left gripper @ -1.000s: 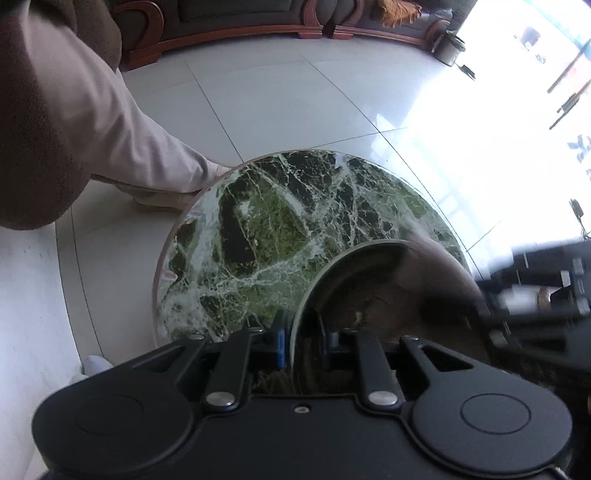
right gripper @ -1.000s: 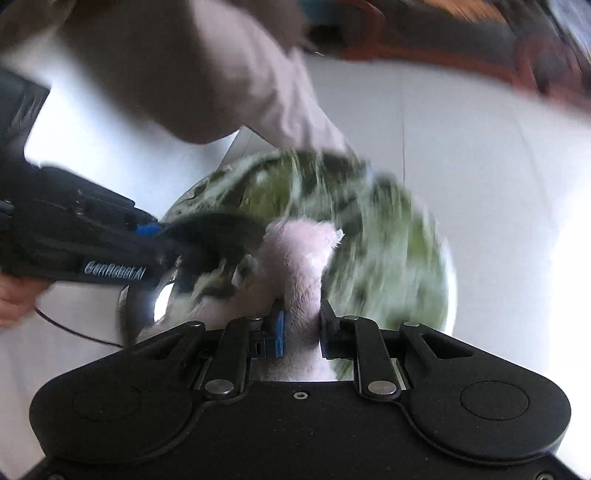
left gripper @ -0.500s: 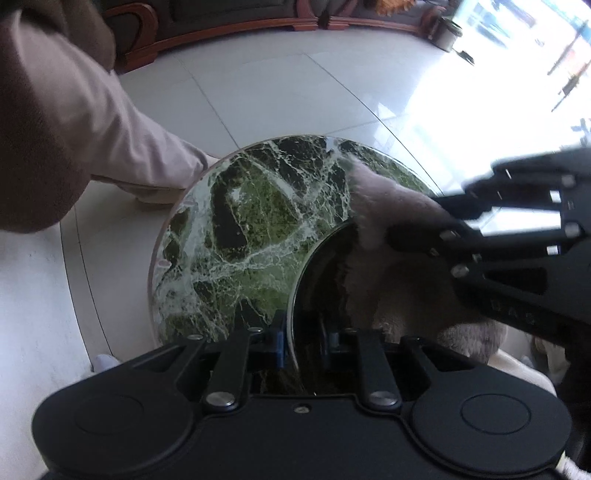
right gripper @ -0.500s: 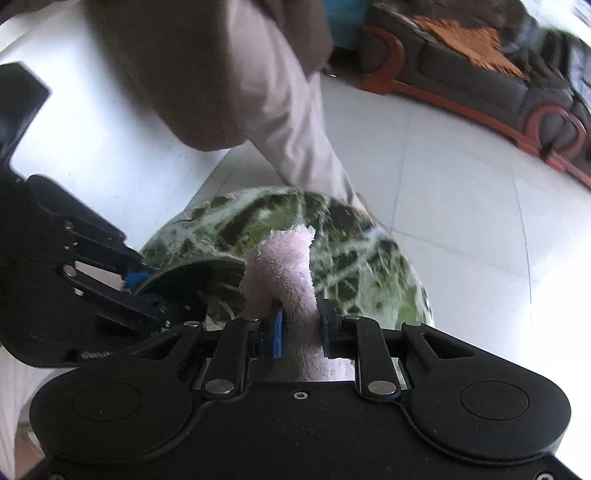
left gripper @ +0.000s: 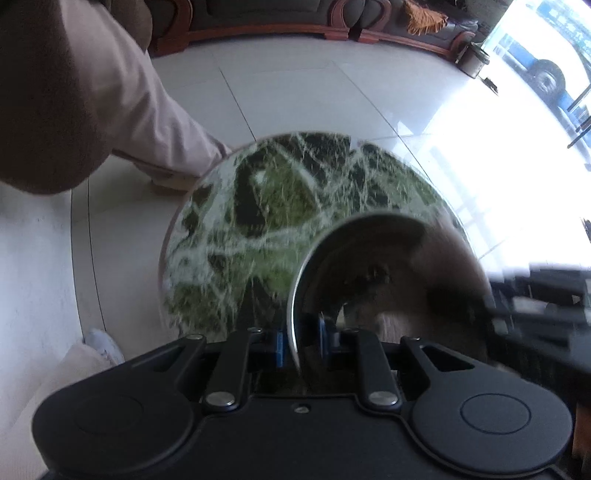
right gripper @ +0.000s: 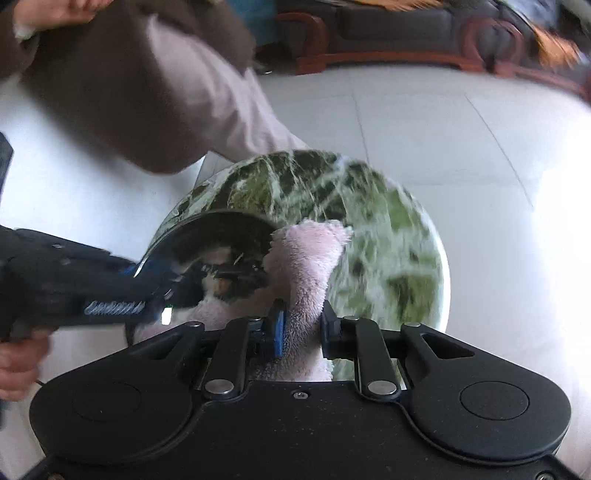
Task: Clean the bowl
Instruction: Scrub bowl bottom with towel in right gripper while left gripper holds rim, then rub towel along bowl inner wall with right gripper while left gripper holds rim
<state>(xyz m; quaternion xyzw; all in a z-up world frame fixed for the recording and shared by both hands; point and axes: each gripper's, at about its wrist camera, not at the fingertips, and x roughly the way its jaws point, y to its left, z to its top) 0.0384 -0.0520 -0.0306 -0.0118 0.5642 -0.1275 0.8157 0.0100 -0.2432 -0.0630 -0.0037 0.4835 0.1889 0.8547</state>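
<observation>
Over round green marble table (left gripper: pixel 280 206): bowl (left gripper: pixel 373 258); white tiled floor (left gripper: pixel 295 99) around.

A round worktop (left gripper: pixel 280 206) of green marble with white veins stands on a floor (left gripper: pixel 295 96) of pale tiles. Behind it is a dark sofa (left gripper: pixel 277 14) with a red-brown wooden frame.

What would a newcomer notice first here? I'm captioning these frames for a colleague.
First, the shiny steel bowl, tilted on edge with its rim pinched in the left claw above the round green marble table. Next, the fluffy pink cloth clamped in the right claw, pressed at the bowl's rim.
</observation>
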